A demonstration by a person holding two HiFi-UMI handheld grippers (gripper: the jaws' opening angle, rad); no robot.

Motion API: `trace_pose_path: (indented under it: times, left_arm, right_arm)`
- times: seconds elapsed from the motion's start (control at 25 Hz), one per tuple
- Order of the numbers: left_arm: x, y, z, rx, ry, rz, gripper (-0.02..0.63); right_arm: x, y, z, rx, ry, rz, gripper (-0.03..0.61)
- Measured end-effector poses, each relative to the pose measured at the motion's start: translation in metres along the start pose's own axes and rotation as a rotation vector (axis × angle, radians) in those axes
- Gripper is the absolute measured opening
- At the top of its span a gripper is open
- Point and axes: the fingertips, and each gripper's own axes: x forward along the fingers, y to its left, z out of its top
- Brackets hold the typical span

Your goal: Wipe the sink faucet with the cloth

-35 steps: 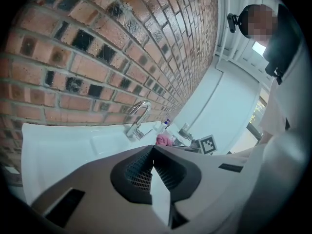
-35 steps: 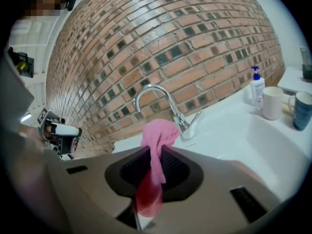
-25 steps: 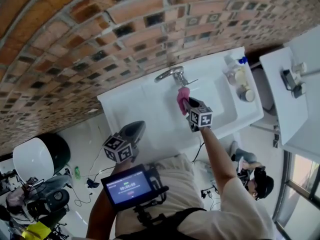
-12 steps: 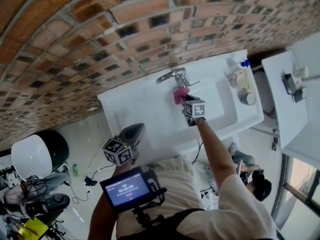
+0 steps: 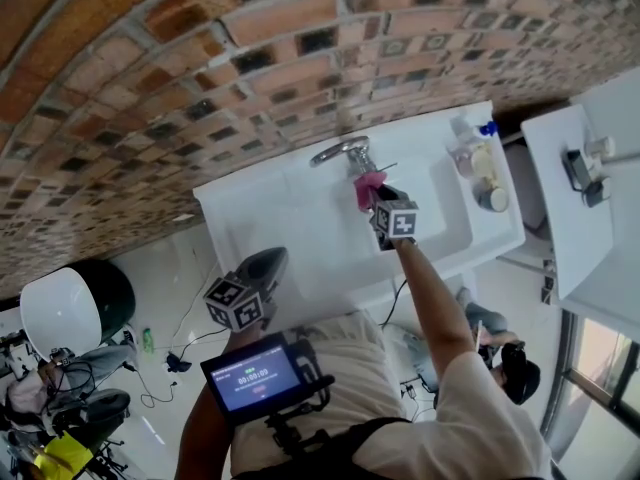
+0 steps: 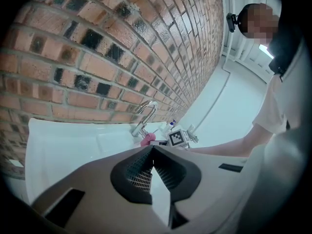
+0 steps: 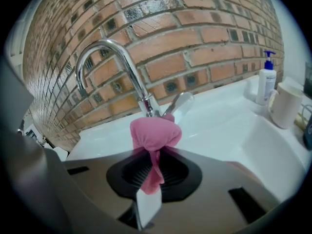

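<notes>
In the head view the left gripper (image 6: 151, 154) sits at about seven o'clock, off the front edge of the white sink (image 5: 290, 223) and well apart from the tap. Its own view shows the jaws pressed together with nothing between them.

At about twelve o'clock from that gripper, the chrome faucet (image 7: 106, 47) rises from the back ledge of the sink against the brick wall (image 7: 195, 28). Its spout arches over toward nine o'clock in the right gripper view. Its lever (image 7: 178, 104) sticks out toward one o'clock from the base.

The pink cloth (image 7: 155, 133) is bunched into a small ball right at the foot of the faucet, at six o'clock from the base. Whether it presses on the metal cannot be told. The right gripper (image 7: 153, 156) pinches the tail of the cloth between its jaws, which have just been closing on it, and the ball stands clear of the jaw tips.

Farther toward three o'clock, on the sink's ledge, stands a white pump bottle (image 7: 266, 84) with a blue top. A pale cup (image 7: 285, 105) stands just beside it.
</notes>
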Motion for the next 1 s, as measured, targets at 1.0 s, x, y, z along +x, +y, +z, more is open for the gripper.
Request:
trace_pose_path:
  times: [1.0]
  left_arm:
    - [0.008, -0.020, -0.002, 0.017, -0.004, -0.017, 0.003]
  right_arm:
    - [-0.072, -0.026, 0.092, 0.076, -0.264, -0.041, 0.049]
